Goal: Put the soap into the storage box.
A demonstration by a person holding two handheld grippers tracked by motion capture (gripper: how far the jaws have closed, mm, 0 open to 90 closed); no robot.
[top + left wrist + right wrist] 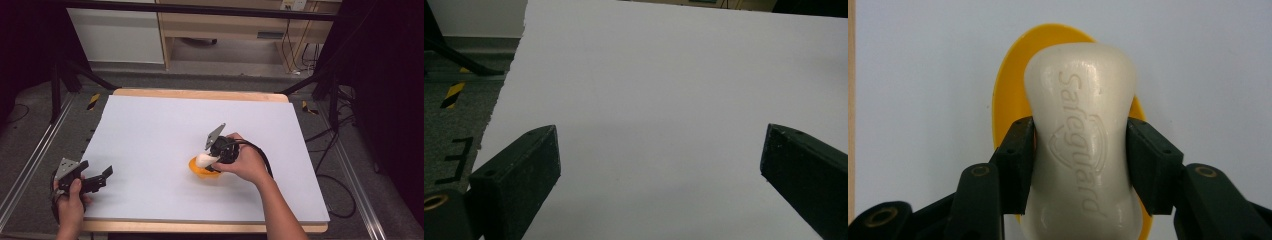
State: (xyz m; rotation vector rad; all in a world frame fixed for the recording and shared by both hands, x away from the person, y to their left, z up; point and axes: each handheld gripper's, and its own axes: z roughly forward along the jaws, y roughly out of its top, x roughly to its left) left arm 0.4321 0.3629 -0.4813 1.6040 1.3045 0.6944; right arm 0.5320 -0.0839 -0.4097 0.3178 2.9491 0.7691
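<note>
**Soap bar clamped over yellow dish**

Right claw (1080, 150): jaws closed on a cream-white, waisted bar of soap (1083, 135) with the word "Safeguard" pressed into its upper face. Jaws grip the bar at its narrow middle, one on each side, touching it. Bar runs lengthwise away from the claw, its far end rounded and free.

Container: shallow, round, orange-yellow plastic dish (1005, 95), directly beneath and just beyond the right claw. In the right gripper view its rim shows on both sides of the bar and past the bar's far end. In the high view the soap (204, 159) sits over the dish (196, 170), with the right claw (216, 156) angled down onto it. Cannot tell whether the bar touches the dish floor or hangs just above it. Nothing else seen in the dish.

Dish stands on the white tabletop (165, 135), near its middle.

Left claw (100, 175): jaws wide apart, holding nothing. It sits well apart from the dish, near the tabletop's near-left corner. In the left gripper view, bare white tabletop (659, 100) lies between and ahead of its jaws.
</note>
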